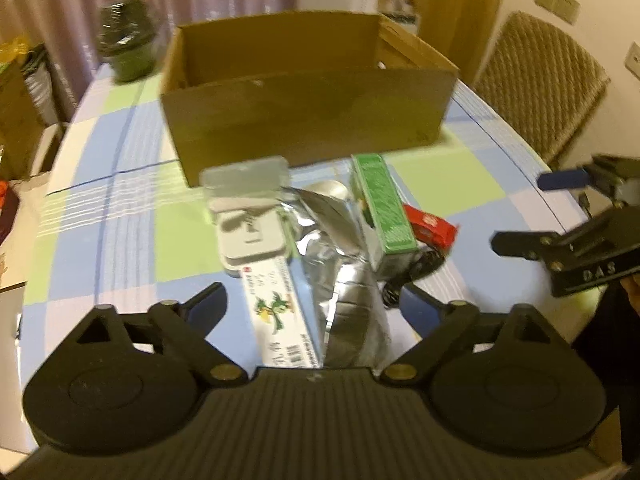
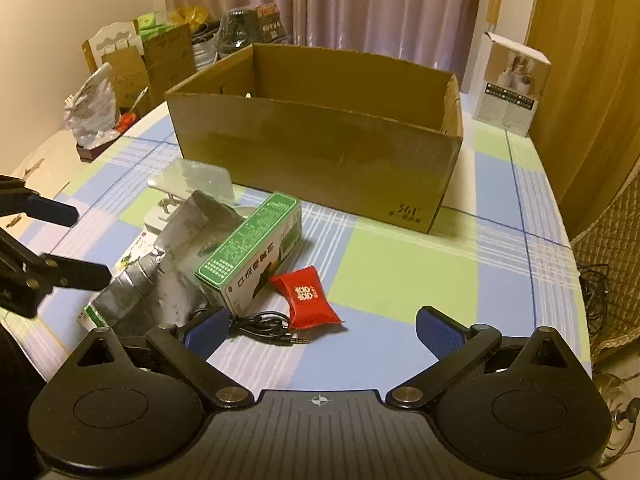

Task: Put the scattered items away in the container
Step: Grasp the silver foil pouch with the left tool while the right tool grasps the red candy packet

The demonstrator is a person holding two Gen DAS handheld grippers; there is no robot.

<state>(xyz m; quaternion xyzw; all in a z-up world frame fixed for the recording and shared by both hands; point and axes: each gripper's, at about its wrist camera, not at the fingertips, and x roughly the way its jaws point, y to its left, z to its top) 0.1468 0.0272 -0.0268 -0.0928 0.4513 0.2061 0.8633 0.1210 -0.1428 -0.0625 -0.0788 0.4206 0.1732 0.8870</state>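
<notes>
1. Left claw: released, jaws spread wide, tilted down over the pile. Framed between the jaws, without visible contact: a crumpled silver foil pouch and, touching it on the left, a long white carton with green print. Spread judged as matched to the width of the pouch, for a side grip on a limp item.

2. Right claw: likewise released, grasping nothing. Just ahead, between its jaws: a red pillow-shaped sachet. Beside its left finger: a coiled black cable. Downward angle judged as suited to low, flat items.

3. Beyond the left claw's tips: a clear plastic blister pack holding a white adapter-like part. Ahead and to the right: a green rectangular carton, seemingly leaning on the pouch. All 6 items heaped close, several overlapping. Expect neighbours to shift on removal of any 1.

4. Container: an open-topped brown cardboard box, ahead of both claws past the pile, standing on the blue-and-green checked counter. Near wall facing the claws, so lift over the rim before release. Interior mostly hidden; contents impossible to tell.

5. Stage judged: start of pickup, nothing lifted, all 6 items outside the box. Close on the pouch body rather than a loose edge to limit slip.
</notes>
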